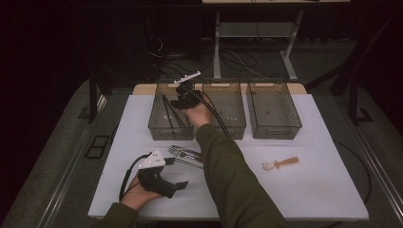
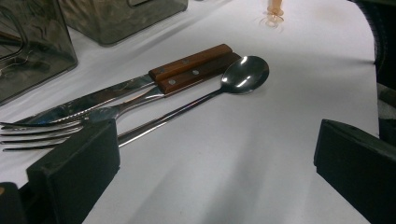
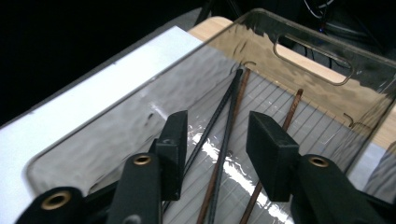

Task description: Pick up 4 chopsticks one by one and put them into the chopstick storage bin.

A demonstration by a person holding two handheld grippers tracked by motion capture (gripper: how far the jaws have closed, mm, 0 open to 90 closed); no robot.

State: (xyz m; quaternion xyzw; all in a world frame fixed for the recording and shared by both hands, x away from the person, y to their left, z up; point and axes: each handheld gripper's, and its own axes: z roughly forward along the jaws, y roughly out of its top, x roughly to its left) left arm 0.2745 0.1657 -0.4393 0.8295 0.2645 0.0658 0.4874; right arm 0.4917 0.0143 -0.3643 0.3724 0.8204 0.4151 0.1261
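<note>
My right gripper (image 1: 183, 97) (image 3: 217, 140) hangs open over the left clear bin (image 1: 157, 127) (image 3: 252, 42). Several chopsticks (image 1: 171, 114) lie on that bin's floor, black ones (image 3: 230, 116) and a brown one (image 3: 293, 105), below the gap between the jaws and not pinched. My left gripper (image 1: 177, 186) (image 2: 215, 158) rests open on the white table near the front edge, with nothing between its jaws. Just beyond it lie a wooden-handled knife (image 2: 196, 65), a steel spoon (image 2: 245, 74) and a fork (image 2: 42, 133), bunched together (image 1: 185, 154).
Two more clear bins, middle (image 1: 228, 129) and right (image 1: 275, 132), stand in a row beside the left one. A small spoon with a light wooden handle (image 1: 280, 164) (image 2: 274, 11) lies at the table's right. The person's right sleeve (image 1: 228, 175) crosses the table's middle.
</note>
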